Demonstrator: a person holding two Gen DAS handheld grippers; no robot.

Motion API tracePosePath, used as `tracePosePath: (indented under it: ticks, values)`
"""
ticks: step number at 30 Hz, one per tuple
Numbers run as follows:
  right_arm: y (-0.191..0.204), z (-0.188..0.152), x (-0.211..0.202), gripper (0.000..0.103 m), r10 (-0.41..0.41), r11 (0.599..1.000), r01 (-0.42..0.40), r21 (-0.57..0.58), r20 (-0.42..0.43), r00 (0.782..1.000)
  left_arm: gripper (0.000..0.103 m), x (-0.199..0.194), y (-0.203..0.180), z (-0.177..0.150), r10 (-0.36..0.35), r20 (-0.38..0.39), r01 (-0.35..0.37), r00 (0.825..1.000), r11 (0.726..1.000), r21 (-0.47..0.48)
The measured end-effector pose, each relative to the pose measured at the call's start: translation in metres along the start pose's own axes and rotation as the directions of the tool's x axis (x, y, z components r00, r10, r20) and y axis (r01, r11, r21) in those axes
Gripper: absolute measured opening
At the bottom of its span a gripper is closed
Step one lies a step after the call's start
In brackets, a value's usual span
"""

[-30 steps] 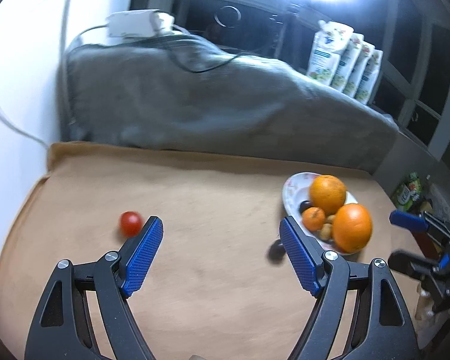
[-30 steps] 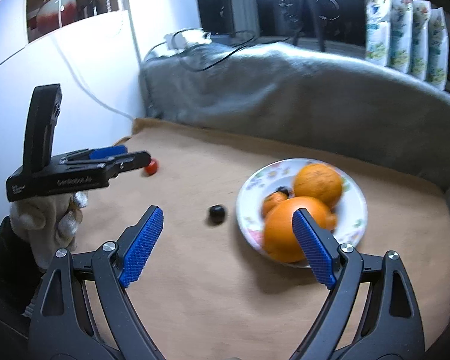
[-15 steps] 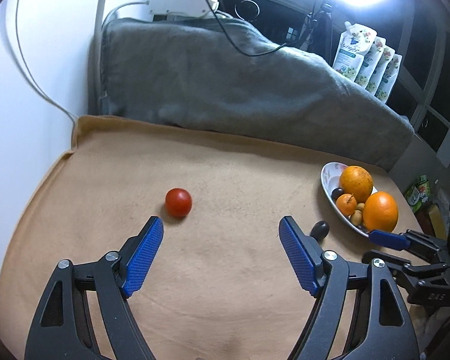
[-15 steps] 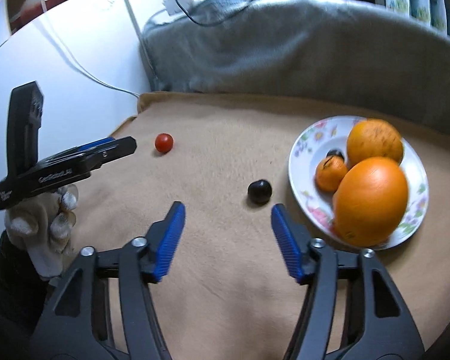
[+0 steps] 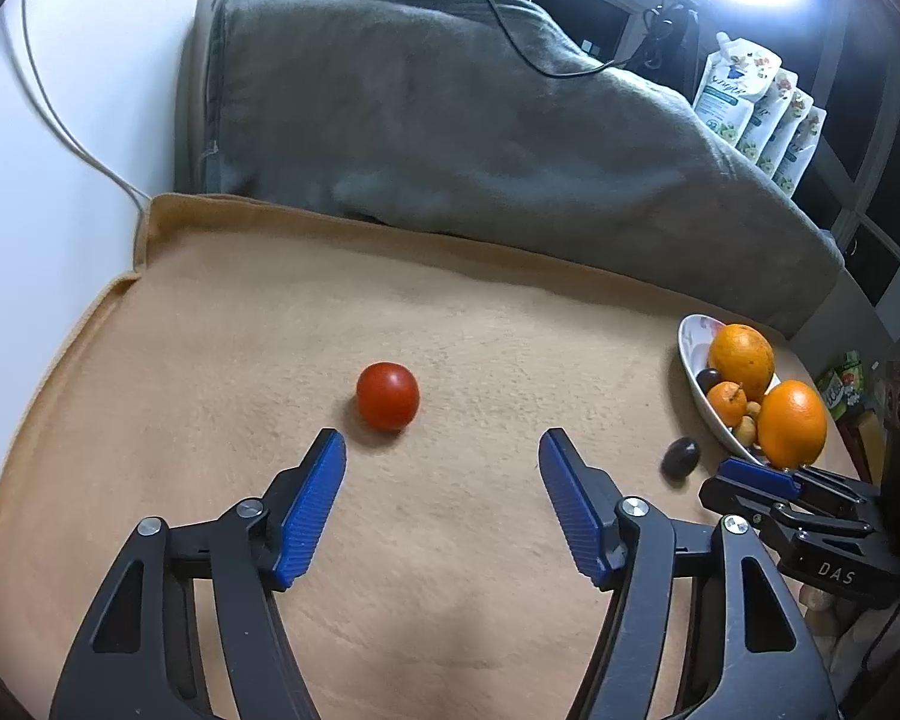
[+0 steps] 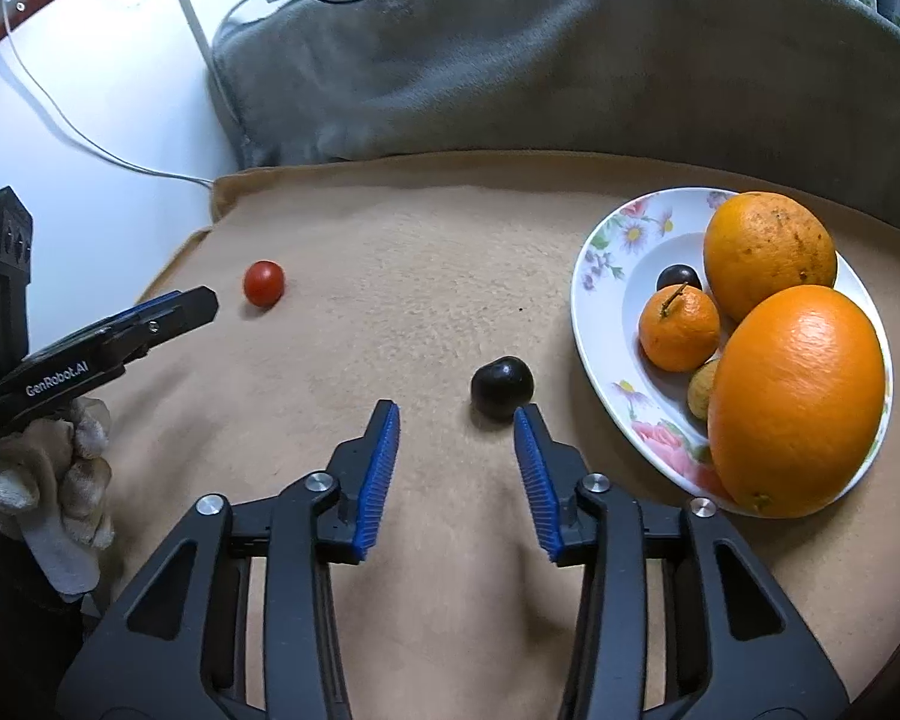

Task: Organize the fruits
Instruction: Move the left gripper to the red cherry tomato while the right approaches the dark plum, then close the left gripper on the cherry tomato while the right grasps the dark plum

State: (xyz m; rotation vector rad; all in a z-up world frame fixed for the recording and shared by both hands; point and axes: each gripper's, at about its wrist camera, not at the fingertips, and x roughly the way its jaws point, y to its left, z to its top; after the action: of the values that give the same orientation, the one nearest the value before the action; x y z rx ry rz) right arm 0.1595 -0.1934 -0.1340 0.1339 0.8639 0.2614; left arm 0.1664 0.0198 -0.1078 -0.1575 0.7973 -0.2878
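Note:
A red tomato (image 5: 387,396) lies on the tan cloth just beyond my open left gripper (image 5: 441,450), nearer its left finger; it also shows in the right wrist view (image 6: 264,282). A dark plum (image 6: 502,387) lies on the cloth just ahead of my open right gripper (image 6: 456,414), by its right fingertip; it also shows in the left wrist view (image 5: 681,457). A floral plate (image 6: 606,276) at the right holds two big oranges (image 6: 798,396), a small mandarin (image 6: 680,327), another dark plum (image 6: 678,276) and a small brown fruit.
A grey blanket (image 5: 480,138) is heaped along the back of the cloth, with a white power strip and cables above it. A white wall stands on the left. Several pouches (image 5: 750,114) stand at the back right. The cloth's edge runs along the left.
Both grippers moved forward and down toward their fruits. The left jaws narrowed somewhat around the tomato's line; the right jaws narrowed and neared the dark plum.

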Motion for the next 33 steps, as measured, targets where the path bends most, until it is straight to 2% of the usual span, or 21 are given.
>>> tracePosePath:
  ticks: [9, 22, 33]
  values:
    - [-0.002, 0.000, 0.012, 0.040, -0.056, 0.998, 0.056, 0.024, -0.006, 0.998, 0.060, 0.018, 0.009, 0.007, -0.004, -0.030, 0.004, 1.000, 1.000, 0.005]
    - [-0.002, 0.002, 0.028, 0.038, -0.070, 0.997, 0.071, 0.023, -0.023, 0.997, 0.059, 0.045, 0.019, 0.016, 0.003, -0.085, -0.003, 0.996, 1.000, -0.006]
    - [0.002, 0.006, 0.034, 0.034, -0.089, 0.996, 0.089, 0.016, -0.021, 0.996, 0.049, 0.059, 0.026, 0.022, -0.001, -0.118, -0.002, 0.993, 1.000, -0.027]
